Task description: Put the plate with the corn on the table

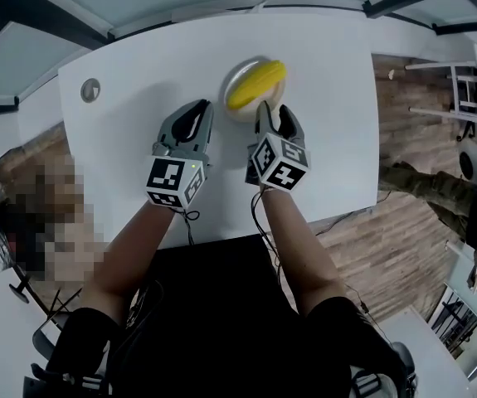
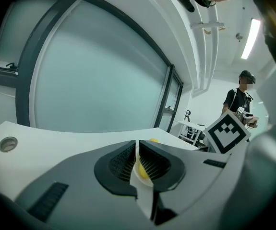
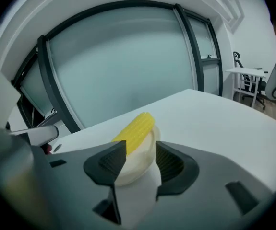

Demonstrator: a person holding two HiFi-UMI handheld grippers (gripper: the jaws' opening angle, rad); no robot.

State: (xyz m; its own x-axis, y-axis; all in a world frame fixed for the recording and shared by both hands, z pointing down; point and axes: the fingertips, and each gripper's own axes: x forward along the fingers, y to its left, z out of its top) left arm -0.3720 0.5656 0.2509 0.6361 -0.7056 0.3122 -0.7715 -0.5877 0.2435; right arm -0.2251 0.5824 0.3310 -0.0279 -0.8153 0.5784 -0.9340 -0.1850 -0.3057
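Note:
A yellow corn cob (image 1: 256,85) lies on a small white plate (image 1: 238,113) that rests on the white table (image 1: 138,81), towards the far edge. My right gripper (image 1: 273,110) is at the plate's near side. In the right gripper view its jaws stand open (image 3: 141,155), the plate's (image 3: 135,169) near rim lies in the gap between them, and the corn (image 3: 135,128) is just beyond. My left gripper (image 1: 198,108) hovers left of the plate, shut and holding nothing. Through the thin slit between its jaws (image 2: 137,150) a bit of corn (image 2: 141,170) shows.
A round metal grommet (image 1: 90,89) is set in the table's left part. A glass wall stands behind the table. Wooden floor (image 1: 404,123) and white furniture (image 1: 462,89) lie to the right. A person (image 2: 241,97) stands in the background.

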